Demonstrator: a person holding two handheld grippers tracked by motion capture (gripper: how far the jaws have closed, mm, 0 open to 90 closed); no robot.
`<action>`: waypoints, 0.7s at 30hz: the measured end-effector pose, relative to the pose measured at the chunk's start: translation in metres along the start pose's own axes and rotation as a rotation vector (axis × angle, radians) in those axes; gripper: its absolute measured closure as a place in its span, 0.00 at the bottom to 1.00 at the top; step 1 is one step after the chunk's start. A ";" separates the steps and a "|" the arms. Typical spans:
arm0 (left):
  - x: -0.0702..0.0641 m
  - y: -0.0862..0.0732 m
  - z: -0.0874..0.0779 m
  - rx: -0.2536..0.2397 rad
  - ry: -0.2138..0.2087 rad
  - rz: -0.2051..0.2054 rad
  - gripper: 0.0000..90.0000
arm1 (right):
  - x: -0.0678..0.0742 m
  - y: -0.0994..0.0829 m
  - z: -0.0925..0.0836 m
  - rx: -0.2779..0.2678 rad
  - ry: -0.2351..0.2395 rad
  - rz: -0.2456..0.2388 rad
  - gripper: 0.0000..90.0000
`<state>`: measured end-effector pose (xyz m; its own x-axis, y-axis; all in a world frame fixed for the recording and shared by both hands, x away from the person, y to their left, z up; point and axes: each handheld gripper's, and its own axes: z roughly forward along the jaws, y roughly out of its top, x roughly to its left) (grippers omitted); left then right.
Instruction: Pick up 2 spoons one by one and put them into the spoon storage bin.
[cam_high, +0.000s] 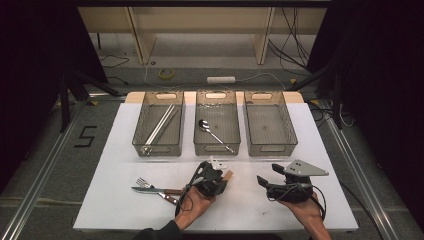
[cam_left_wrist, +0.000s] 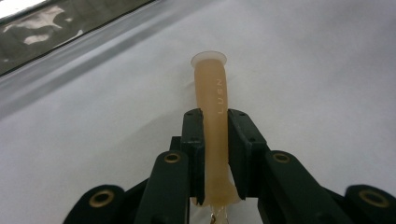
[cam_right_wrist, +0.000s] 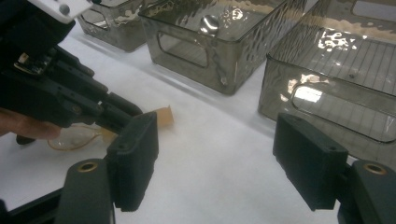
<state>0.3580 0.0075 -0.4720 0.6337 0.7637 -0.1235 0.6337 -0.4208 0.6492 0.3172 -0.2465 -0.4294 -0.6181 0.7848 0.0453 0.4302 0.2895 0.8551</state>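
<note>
Left gripper (cam_left_wrist: 215, 154), lower centre of the left gripper view: both black jaws are clamped on the pale amber translucent plastic handle (cam_left_wrist: 215, 100) of a utensil. The handle runs up between the pads to a rounded, flared end near the frame's centre and carries faint embossed lettering. Below the jaws the plastic widens at the bottom edge; what kind of utensil head it has cannot be read there. No earlier picture is at hand to compare.

High view: the left gripper (cam_high: 215, 172) sits at lower centre, with the handle's tan end (cam_high: 228, 174) poking out on its right side, over the white tabletop (cam_high: 125, 150). Whether the utensil rests on the surface or is lifted cannot be told.

Right gripper (cam_right_wrist: 224, 163): jaws stand wide apart with bare white tabletop between them, holding nothing. In the high view it lies at lower right (cam_high: 262, 182), near the left gripper but not touching it.

Right gripper view, left side: the left gripper's black body, and beneath it a clear amber curved part of the utensil (cam_right_wrist: 74, 136) low against the tabletop.

Other items, high view:
- Three smoky translucent plastic bins in a row across the centre. Left bin (cam_high: 142, 131) holds long silver metal pieces (cam_high: 161, 126); middle bin (cam_high: 197, 132) holds a silver metal spoon (cam_high: 212, 132); right bin (cam_high: 290, 131) has nothing visible inside.
- A metal fork (cam_high: 145, 183) and a metal knife (cam_high: 150, 190) with dark handles lie together at lower left, just beside the left gripper.
</note>
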 end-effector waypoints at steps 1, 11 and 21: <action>0.001 0.001 -0.001 0.001 -0.002 0.012 0.86 | 0.000 0.000 0.000 0.000 0.000 0.000 0.36; 0.008 0.017 -0.022 -0.054 -0.032 0.028 0.86 | -0.001 0.000 0.000 -0.005 0.001 0.003 0.36; 0.036 0.045 -0.052 -0.133 -0.015 0.000 0.86 | -0.002 0.000 -0.001 -0.002 0.001 0.010 0.36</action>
<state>0.3861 0.0421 -0.4084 0.6407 0.7560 -0.1340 0.5697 -0.3511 0.7431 0.3176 -0.2483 -0.4294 -0.6142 0.7873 0.0540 0.4352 0.2807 0.8555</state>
